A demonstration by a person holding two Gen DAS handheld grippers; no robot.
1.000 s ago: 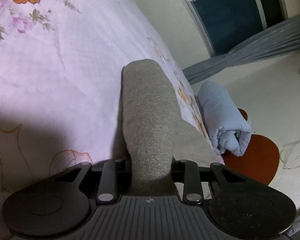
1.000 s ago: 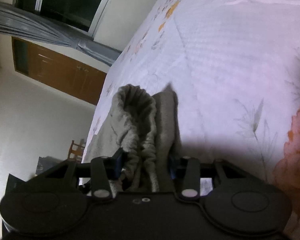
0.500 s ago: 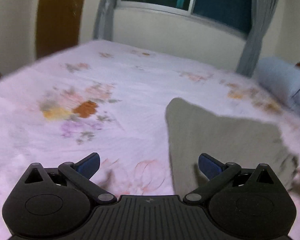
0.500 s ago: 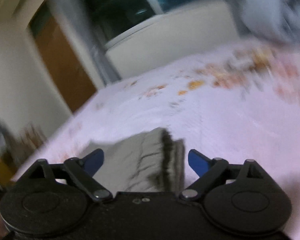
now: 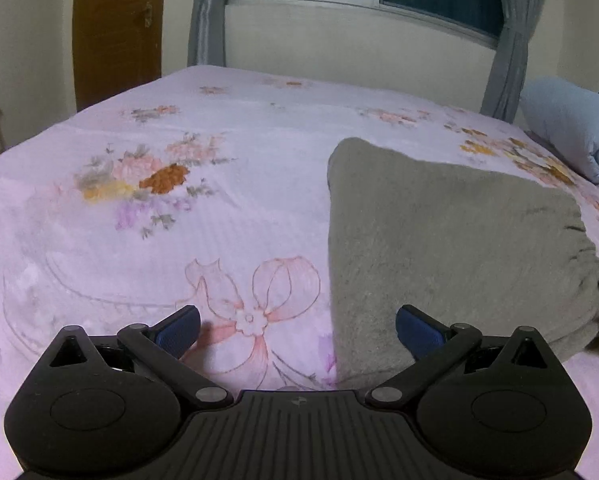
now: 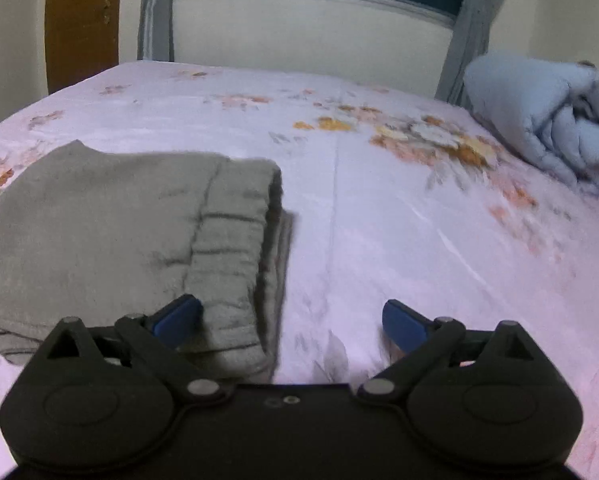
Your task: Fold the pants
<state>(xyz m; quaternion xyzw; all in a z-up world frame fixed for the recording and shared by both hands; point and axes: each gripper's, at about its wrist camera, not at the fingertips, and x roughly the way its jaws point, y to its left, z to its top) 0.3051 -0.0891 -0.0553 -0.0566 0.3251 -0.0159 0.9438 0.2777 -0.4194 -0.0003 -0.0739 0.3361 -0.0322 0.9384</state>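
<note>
The grey fleece pants (image 5: 439, 248) lie folded flat on the pink floral bed sheet (image 5: 179, 240). In the right wrist view the pants (image 6: 111, 228) lie at the left, with the gathered waistband (image 6: 231, 256) on their right edge. My left gripper (image 5: 297, 330) is open and empty, low over the sheet at the pants' left edge. My right gripper (image 6: 293, 322) is open and empty, just right of the waistband, its left pad (image 6: 177, 318) over the fabric.
A rolled light-blue quilt (image 6: 547, 120) lies at the bed's right side, also in the left wrist view (image 5: 571, 128). A window with grey curtains (image 5: 507, 32) and a brown door (image 5: 115, 28) stand beyond the bed's far edge.
Both grippers let go of the pants and opened. Both swung upright and drew back, and the pants now lie folded on the sheet.
</note>
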